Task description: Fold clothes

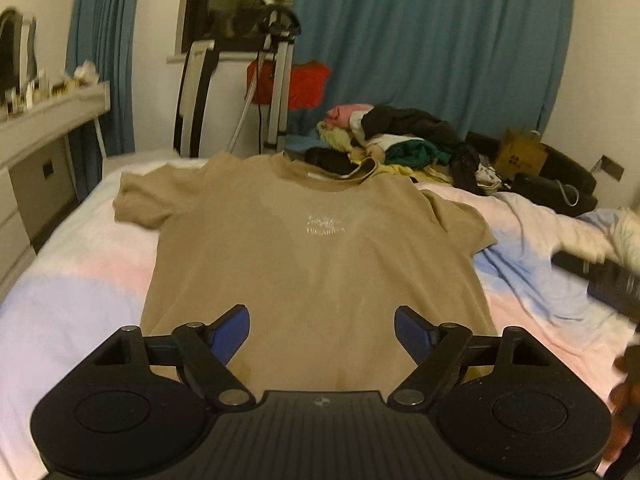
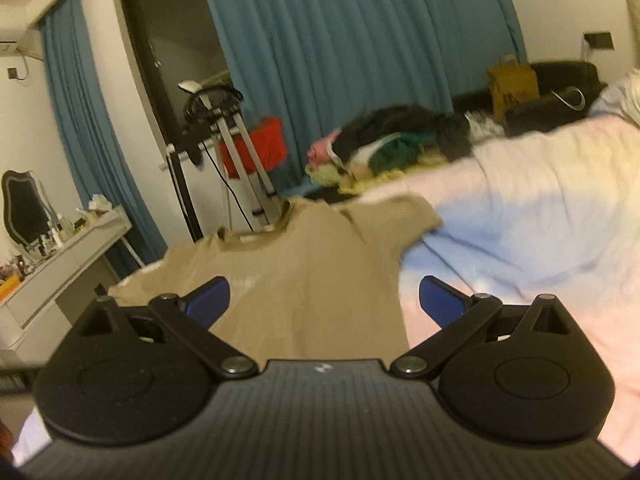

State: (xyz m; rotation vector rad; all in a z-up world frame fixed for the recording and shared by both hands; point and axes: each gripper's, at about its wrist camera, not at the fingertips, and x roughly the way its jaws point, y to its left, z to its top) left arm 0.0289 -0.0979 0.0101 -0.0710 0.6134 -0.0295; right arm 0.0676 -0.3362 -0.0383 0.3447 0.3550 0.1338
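Note:
A tan T-shirt lies spread face up on the bed, collar at the far side, a small white print on its chest, both sleeves out. My left gripper hovers over the shirt's near hem, its blue pads wide apart with only the cloth below them. In the right wrist view the same T-shirt fills the middle left. My right gripper is open above the shirt's right side edge, nothing between its fingers. A blurred dark shape at the right edge of the left wrist view may be the right gripper.
A pile of mixed clothes sits at the bed's far side beyond the collar. The bedsheet is pastel pink and blue. A white dresser stands left, a clothes steamer stand and blue curtains behind, a brown paper bag far right.

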